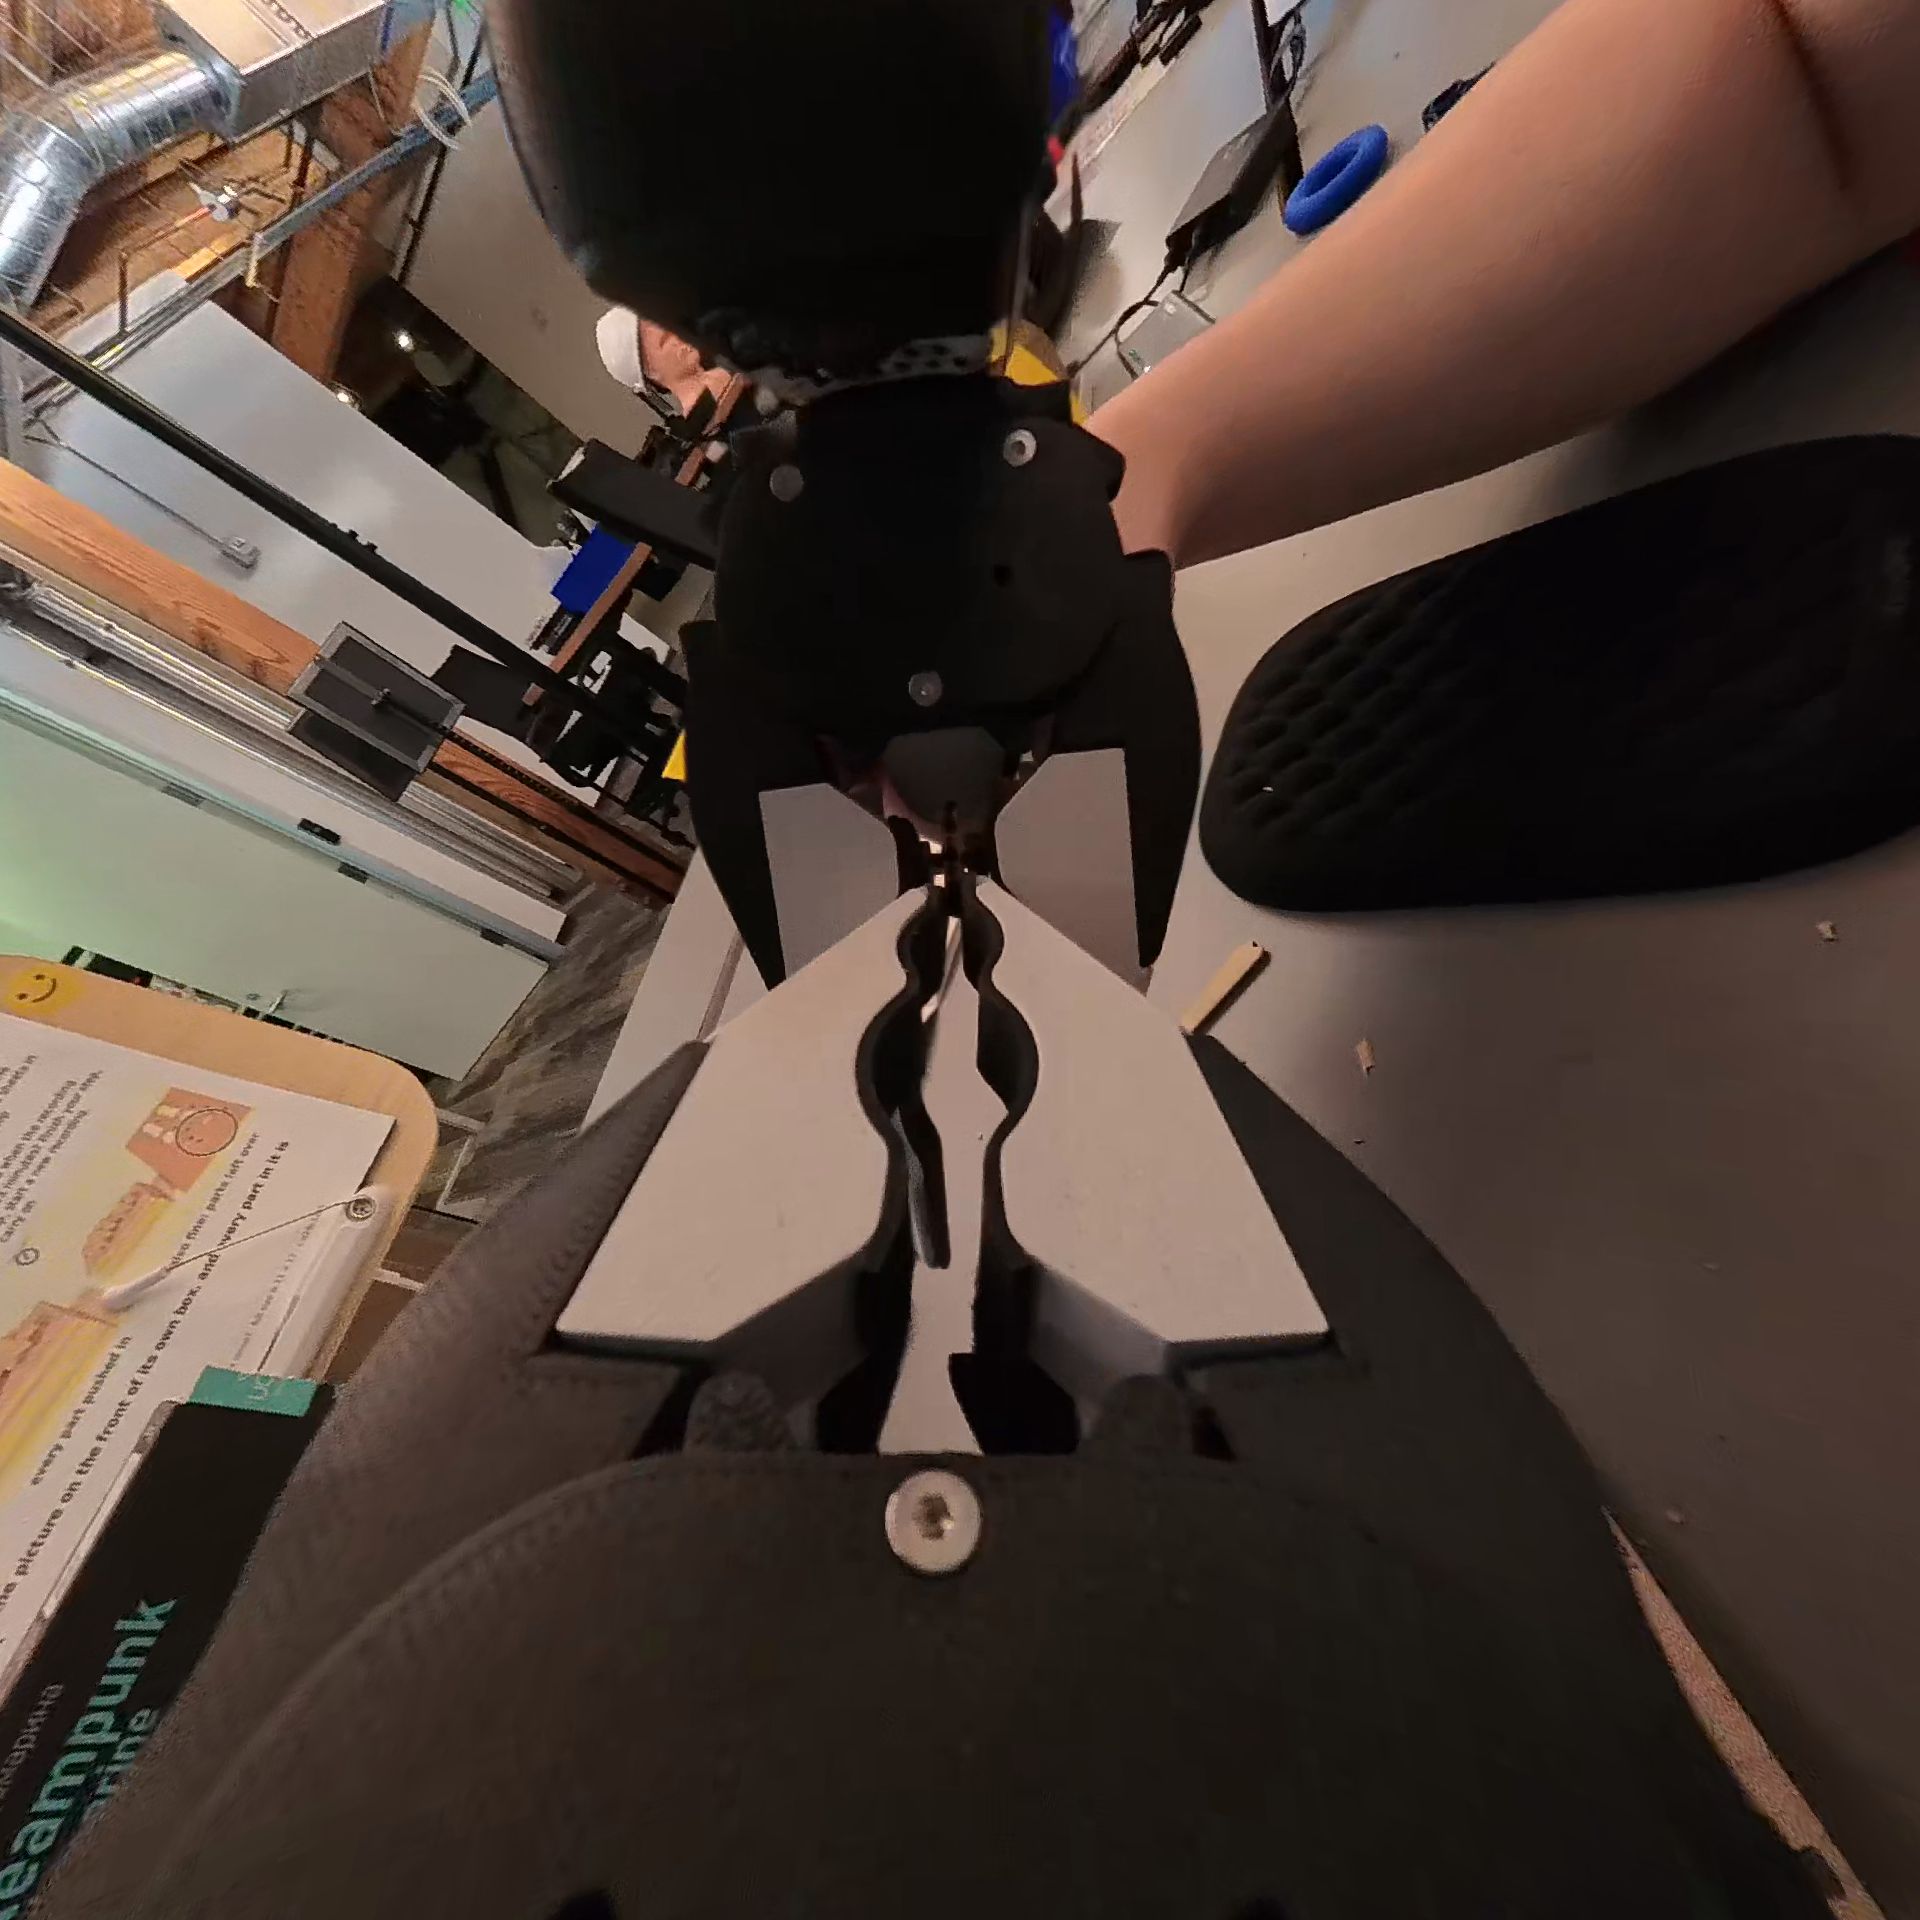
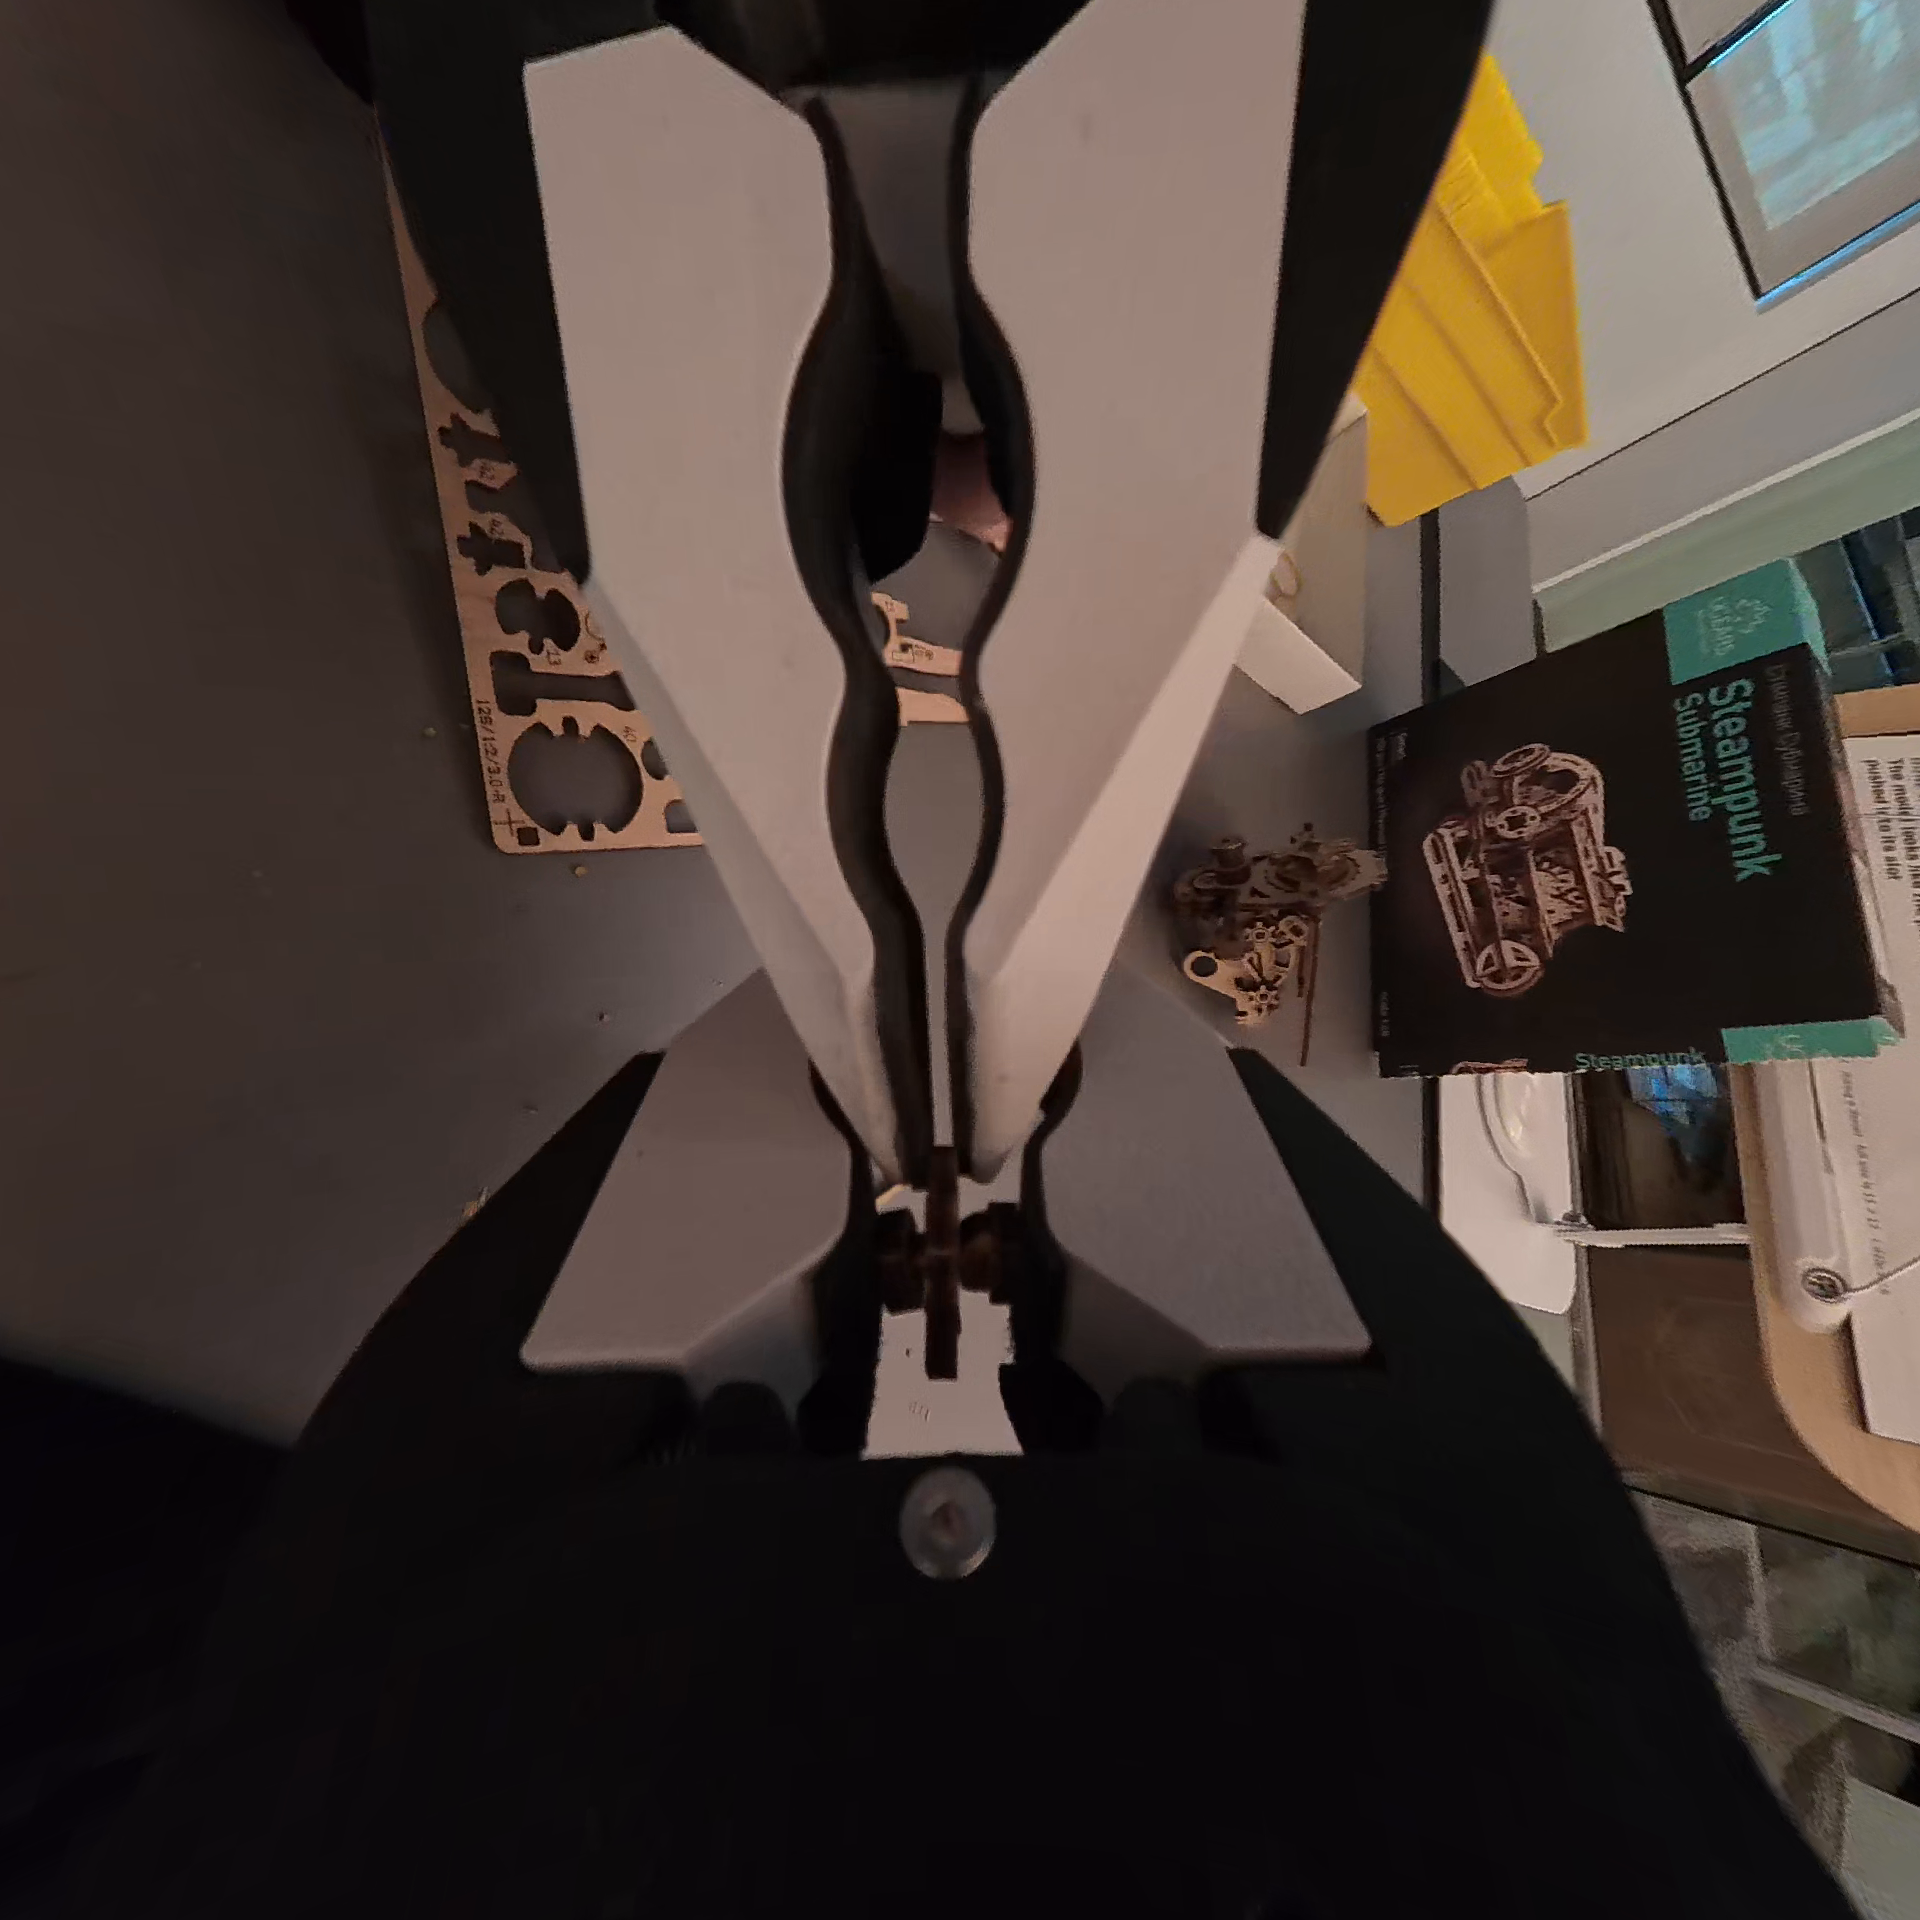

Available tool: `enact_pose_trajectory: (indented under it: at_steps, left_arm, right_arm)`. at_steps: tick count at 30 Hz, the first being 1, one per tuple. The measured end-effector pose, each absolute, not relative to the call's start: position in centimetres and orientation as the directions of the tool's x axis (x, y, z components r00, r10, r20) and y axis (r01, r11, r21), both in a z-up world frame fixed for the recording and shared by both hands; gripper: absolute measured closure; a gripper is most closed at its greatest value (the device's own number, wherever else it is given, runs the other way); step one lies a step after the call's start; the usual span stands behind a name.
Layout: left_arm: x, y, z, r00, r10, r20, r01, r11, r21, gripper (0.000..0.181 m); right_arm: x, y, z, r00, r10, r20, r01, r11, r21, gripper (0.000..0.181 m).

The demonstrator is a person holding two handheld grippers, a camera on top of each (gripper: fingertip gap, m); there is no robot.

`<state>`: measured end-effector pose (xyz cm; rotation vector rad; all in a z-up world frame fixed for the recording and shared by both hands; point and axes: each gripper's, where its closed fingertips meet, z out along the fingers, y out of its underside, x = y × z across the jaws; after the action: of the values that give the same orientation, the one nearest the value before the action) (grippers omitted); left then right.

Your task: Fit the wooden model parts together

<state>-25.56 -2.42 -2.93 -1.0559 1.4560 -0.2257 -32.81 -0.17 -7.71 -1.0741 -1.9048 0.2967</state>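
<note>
A small dark wooden gear part (image 2: 940,1268) with a knob on each side stands edge-on between the two grippers, which face each other tip to tip. My left gripper (image 1: 943,899) is shut and pinches the gear's rim at its tip; it also shows in the right wrist view (image 2: 940,1153), lying over the right fingers (image 2: 675,1226). My right gripper (image 2: 940,935) is nearly closed, its pads against the part's side knobs; its tips are hidden under the left gripper. A partly built wooden model (image 2: 1268,914) stands on the grey table (image 1: 1558,1247).
A punched-out wooden sheet (image 2: 540,707) and loose wooden pieces (image 2: 920,665) lie beneath the grippers. The kit box (image 2: 1621,862), an instruction sheet (image 1: 187,1195) and a yellow bin (image 2: 1455,343) stand at the side. A black mesh pad (image 1: 1558,675) and a person's forearm (image 1: 1455,312) are close. To reach the partly built wooden model (image 2: 1268,914) in a straight line is about 20 cm for my right fingers, about 25 cm for my left.
</note>
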Motion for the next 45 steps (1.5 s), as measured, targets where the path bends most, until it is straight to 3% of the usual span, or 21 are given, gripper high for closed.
enact_pose_trajectory:
  at_steps: [5,10,14,18,25,29,41,45]
  left_arm:
    - [-25.9,-2.5,-1.3,0.229,-0.755,-0.614,-0.338,0.530,-0.778,0.181]
    - [-27.0,-2.3,0.7,0.274,-0.800,-0.534,-0.188,0.500,-0.846,0.181]
    - [-27.8,-3.3,2.0,0.258,-0.761,-0.595,-0.100,0.591,-0.800,0.181]
    - [-28.4,-3.8,2.6,0.249,-0.699,-0.670,-0.056,0.680,-0.731,0.181]
    - [-28.3,-4.5,2.2,0.209,-0.641,-0.739,-0.077,0.743,-0.665,0.181]
    - [-28.0,-4.6,1.7,0.186,-0.626,-0.758,-0.104,0.754,-0.648,0.181]
    - [-27.7,-3.6,-0.2,0.137,-0.614,-0.777,-0.242,0.740,-0.627,0.181]
    - [-28.0,-3.0,0.0,0.167,-0.622,-0.765,-0.261,0.720,-0.643,0.181]
  right_arm:
    - [-32.7,-0.4,-6.1,-0.180,0.834,0.521,0.521,0.530,-0.669,0.151]
    - [-31.3,-0.7,-3.9,-0.168,0.895,0.413,0.487,0.440,-0.755,0.154]
    - [-30.1,-1.3,-3.3,-0.189,0.926,0.326,0.516,0.376,-0.769,0.154]
    - [-29.7,-1.9,-1.0,-0.180,0.911,0.372,0.450,0.412,-0.792,0.152]
    - [-29.7,-3.9,2.2,-0.181,0.816,0.548,0.287,0.577,-0.764,0.156]
    - [-29.5,-4.0,1.6,-0.206,0.774,0.599,0.323,0.631,-0.705,0.167]
    - [-29.5,-2.8,-0.6,-0.220,0.722,0.656,0.476,0.667,-0.574,0.168]
    - [-29.8,-2.2,-0.3,-0.186,0.736,0.650,0.464,0.649,-0.603,0.167]
